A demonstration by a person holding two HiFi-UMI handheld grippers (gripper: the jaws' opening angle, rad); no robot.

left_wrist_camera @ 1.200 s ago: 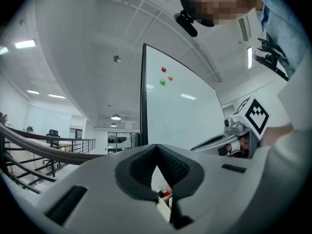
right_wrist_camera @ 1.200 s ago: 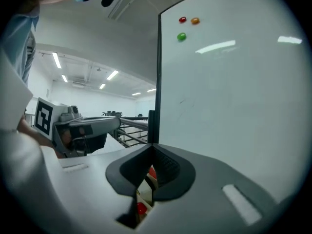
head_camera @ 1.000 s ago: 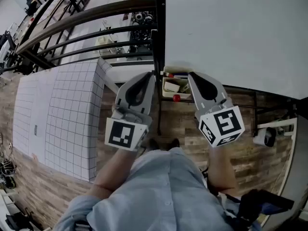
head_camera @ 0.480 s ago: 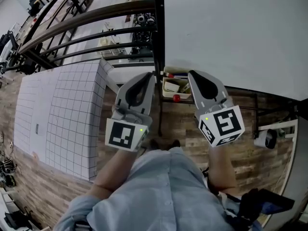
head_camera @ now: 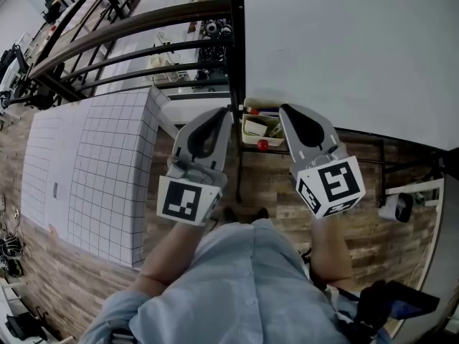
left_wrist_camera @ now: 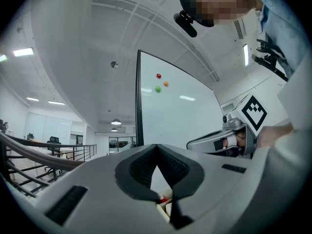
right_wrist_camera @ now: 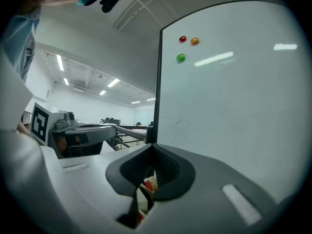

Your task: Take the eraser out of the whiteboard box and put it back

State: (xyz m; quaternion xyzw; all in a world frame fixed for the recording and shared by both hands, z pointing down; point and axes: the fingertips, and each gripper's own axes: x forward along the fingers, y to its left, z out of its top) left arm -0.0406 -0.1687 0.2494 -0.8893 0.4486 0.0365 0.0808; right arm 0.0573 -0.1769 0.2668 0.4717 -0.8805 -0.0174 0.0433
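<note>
At left, left tongs (head_camera: 226, 113) sit pressed together on nothing, tip aimed at the whiteboard box (head_camera: 251, 130) just ahead between both tips, probably parked close for reaching in. Right tongs (head_camera: 284, 110) beside them match: pinched closed, empty, tip just right of the box near the whiteboard (head_camera: 344, 49) edge. Eraser can't be picked out among the box clutter and neither tongs carry it, so this fits before lifting out or after putting back.

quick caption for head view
Left grey gripper and right grey gripper held side by side before cream whiteboard box by white whiteboard
</note>
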